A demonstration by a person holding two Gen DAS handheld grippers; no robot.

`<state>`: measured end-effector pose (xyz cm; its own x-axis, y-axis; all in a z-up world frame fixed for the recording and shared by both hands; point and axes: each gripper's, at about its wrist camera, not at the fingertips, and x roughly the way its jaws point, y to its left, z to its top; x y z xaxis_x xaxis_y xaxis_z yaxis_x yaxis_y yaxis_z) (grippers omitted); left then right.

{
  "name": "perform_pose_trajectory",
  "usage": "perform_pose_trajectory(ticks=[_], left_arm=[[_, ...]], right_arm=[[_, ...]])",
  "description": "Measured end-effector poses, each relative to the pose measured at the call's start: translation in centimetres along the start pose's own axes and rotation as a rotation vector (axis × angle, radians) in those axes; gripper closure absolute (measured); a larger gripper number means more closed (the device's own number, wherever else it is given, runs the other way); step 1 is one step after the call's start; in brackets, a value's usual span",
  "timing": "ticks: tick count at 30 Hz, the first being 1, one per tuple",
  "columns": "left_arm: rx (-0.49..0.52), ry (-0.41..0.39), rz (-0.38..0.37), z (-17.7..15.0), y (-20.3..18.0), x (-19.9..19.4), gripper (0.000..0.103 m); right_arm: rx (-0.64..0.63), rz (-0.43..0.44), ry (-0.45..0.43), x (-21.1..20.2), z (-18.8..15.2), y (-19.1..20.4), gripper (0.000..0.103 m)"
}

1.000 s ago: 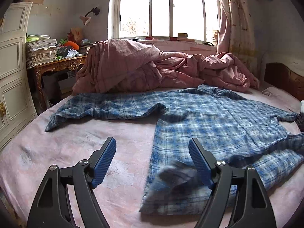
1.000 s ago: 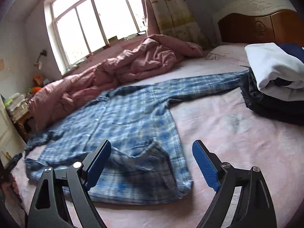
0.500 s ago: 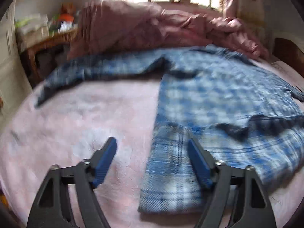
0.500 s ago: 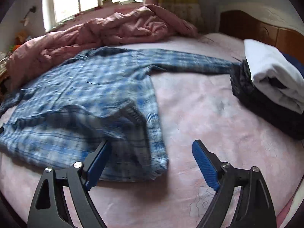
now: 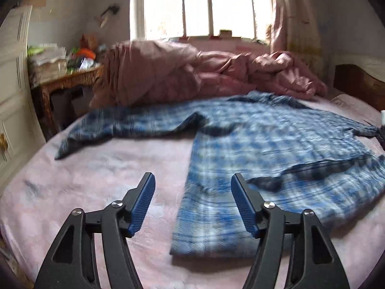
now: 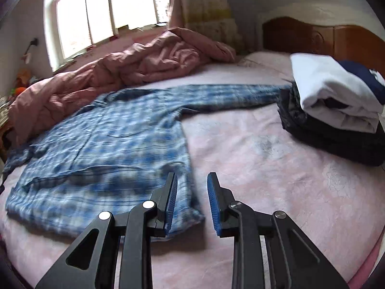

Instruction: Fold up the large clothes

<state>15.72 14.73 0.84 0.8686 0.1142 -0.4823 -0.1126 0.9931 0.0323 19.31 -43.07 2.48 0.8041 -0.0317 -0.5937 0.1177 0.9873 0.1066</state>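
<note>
A blue plaid shirt (image 5: pixel 264 144) lies spread face up on the pink bed sheet (image 5: pixel 96 180), both sleeves stretched out sideways and a crease running across its lower part. My left gripper (image 5: pixel 193 177) hovers over the shirt's left hem corner; its jaws are opening and the pads touch nothing. In the right wrist view the shirt (image 6: pixel 108 144) fills the left half. My right gripper (image 6: pixel 192 175) hangs over the right hem edge with its jaws closing to a narrow gap. The cloth edge shows below that gap, and the pads are not pressing on it.
A rumpled pink quilt (image 5: pixel 180 72) is heaped along the far side under the window. A stack of folded clothes (image 6: pixel 336 101) sits by the wooden headboard (image 6: pixel 336 38), touching one sleeve end. A cluttered side table (image 5: pixel 72 79) and a white cabinet (image 5: pixel 12 96) stand left of the bed.
The right jaws have narrowed a lot and now sit over the shirt's hem edge. The left gripper dipped toward the shirt and came back; its jaws are somewhat narrower than a second ago.
</note>
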Motion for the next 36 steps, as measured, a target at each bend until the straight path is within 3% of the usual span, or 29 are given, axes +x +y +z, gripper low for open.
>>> perform_pose_trajectory(ticks=[4,6,8,13,15,17,18,19,24,27,30,31,32,33,36], left_arm=[[0.023,0.016,-0.021,-0.6,-1.4,-1.0,0.033],[-0.009,0.064,-0.033,-1.2,-1.2,-0.3,0.032],[-0.035,0.102,-0.006,-2.0,-1.2,0.5,0.032],[0.008,0.223,0.041,-3.7,-2.0,3.2,0.032],[-0.01,0.25,0.042,-3.9,-1.8,3.7,0.031],[-0.021,0.251,0.041,-4.0,-1.5,3.7,0.031],[-0.022,0.254,0.045,-4.1,-1.4,3.7,0.031],[-0.021,0.256,0.047,-4.1,-1.5,3.8,0.031],[-0.016,0.223,0.034,-3.9,-1.5,3.1,0.033],[0.012,0.126,0.018,-3.3,-1.9,1.1,0.033],[0.036,-0.001,0.011,-2.6,-2.4,-1.3,0.033],[0.016,-0.042,-0.011,-2.4,-2.2,-2.1,0.033],[0.007,-0.07,-0.038,-2.2,-2.2,-2.7,0.033],[0.017,-0.086,-0.061,-1.9,-2.4,-3.2,0.033],[0.089,-0.103,-0.105,-1.6,-3.9,-3.9,0.029]], right_arm=[[0.011,0.026,0.028,-0.2,-0.8,0.2,0.07],[0.041,0.045,0.054,0.4,-1.2,-0.2,0.061],[0.073,0.036,0.07,1.2,-1.3,-0.8,0.042],[0.186,0.039,0.183,4.0,-2.3,-2.7,0.042],[0.2,0.05,0.24,5.1,-2.7,-3.1,0.048],[0.194,0.036,0.221,4.8,-2.5,-3.3,0.084],[0.213,0.076,0.215,4.7,-2.5,-3.5,0.093],[0.242,0.109,0.206,4.5,-2.5,-3.8,0.094],[0.194,0.05,0.18,4.4,-2.2,-2.9,0.094],[0.144,-0.009,0.116,3.2,-1.9,-2.0,0.088],[0.047,-0.039,-0.015,0.3,-1.4,-0.2,0.081],[0.023,-0.029,-0.049,-0.5,-1.3,0.4,0.069],[0.001,-0.01,-0.074,-1.0,-1.3,0.9,0.05],[-0.021,0.017,-0.089,-1.5,-1.2,1.6,0.043],[-0.068,0.114,-0.116,-2.3,-1.4,3.9,0.041]])
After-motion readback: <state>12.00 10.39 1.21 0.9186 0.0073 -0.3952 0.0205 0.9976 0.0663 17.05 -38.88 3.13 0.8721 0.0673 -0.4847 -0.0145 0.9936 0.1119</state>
